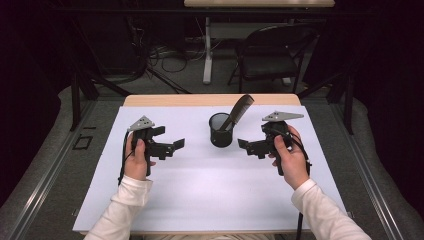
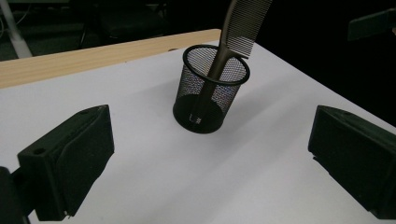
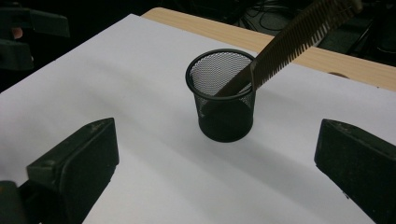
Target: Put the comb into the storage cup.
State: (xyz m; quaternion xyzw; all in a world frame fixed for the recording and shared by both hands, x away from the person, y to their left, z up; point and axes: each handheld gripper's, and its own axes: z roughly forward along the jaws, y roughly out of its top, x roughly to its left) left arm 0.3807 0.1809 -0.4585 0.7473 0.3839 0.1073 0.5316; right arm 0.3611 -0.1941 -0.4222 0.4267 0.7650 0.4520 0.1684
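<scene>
A black mesh cup (image 1: 220, 131) stands upright on the white sheet (image 1: 200, 185) near the table's far middle. A dark comb (image 1: 240, 111) leans in it, teeth end up and tilted to the right. My left gripper (image 1: 170, 140) hovers open to the cup's left, with its jaws wide apart and pointing at the cup (image 2: 187, 100) and comb (image 2: 245, 23). My right gripper (image 1: 248, 146) is open just right of the cup, and the cup (image 3: 226, 123) and comb (image 3: 303, 32) lie ahead of its spread jaws. Nothing is between either pair of jaws.
The wooden table edge (image 1: 210, 100) runs behind the sheet. A black folding chair (image 1: 272, 50), a white desk leg (image 1: 207, 50) and floor cables lie beyond the table. The near half of the sheet is bare.
</scene>
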